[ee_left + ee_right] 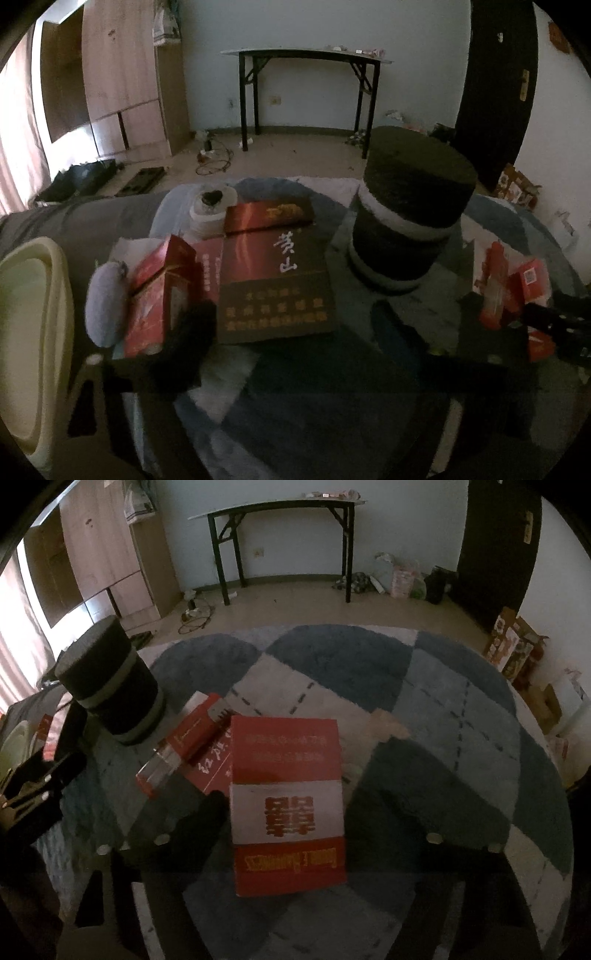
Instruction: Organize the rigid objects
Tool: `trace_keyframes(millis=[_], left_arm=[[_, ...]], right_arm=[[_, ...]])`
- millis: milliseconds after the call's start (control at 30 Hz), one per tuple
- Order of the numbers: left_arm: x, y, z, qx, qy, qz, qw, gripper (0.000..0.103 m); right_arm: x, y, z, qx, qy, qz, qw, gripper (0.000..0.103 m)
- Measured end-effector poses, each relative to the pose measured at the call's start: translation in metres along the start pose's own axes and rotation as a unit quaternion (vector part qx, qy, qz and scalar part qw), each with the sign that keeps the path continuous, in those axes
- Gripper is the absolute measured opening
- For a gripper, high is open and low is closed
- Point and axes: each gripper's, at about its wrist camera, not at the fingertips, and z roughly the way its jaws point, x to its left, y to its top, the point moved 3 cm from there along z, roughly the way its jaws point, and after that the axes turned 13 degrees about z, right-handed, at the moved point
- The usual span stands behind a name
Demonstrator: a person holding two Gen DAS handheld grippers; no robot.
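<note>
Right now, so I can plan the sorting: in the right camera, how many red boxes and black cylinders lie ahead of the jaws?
Red boxes: 3
Black cylinder: 1
Total: 4

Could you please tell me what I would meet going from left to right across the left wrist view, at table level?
Cream tub → grey pouch → small red pack → dark red carton → black-and-white cylinder stack → red boxes near the right edge.
</note>
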Motion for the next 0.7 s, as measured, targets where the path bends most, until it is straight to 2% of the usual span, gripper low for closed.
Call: trace_keyframes(millis=[33, 67, 233, 400, 500, 600, 700], left_arm=[[0.000, 0.000, 0.002, 0.003, -0.003, -0.004, 1.0000, 0.060], [0.002, -0.001, 0.003, 0.006, -0.010, -0.009, 0.9999, 0.060], [0.014, -0.003, -0.004, -0.020, -0.052, -0.048, 0.9973, 0.060], [0.023, 0.003, -0.019, -0.039, -0.054, -0.046, 0.9967, 0.059], [0.028, 0.003, -0.017, -0.029, -0.048, -0.048, 0.9973, 0.060], [0.029, 0.000, -0.006, -0.013, -0.063, -0.054, 0.9965, 0.060], [0.022, 0.000, -0.003, -0.005, -0.059, -0.037, 0.9976, 0.065]], right_arm=[[0.001, 0.000, -0.002, -0.002, 0.005, -0.001, 1.000, 0.066], [0.002, 0.000, -0.003, -0.004, 0.009, -0.001, 1.000, 0.058], [0.005, -0.002, -0.004, -0.006, 0.005, -0.018, 1.000, 0.058], [0.007, 0.001, -0.020, -0.028, 0.010, -0.021, 0.999, 0.058], [0.003, 0.002, -0.021, -0.031, 0.007, -0.015, 0.999, 0.058], [0.002, 0.000, -0.014, -0.021, -0.008, -0.017, 1.000, 0.058], [0.005, 0.000, -0.015, -0.021, -0.015, -0.021, 0.999, 0.058]])
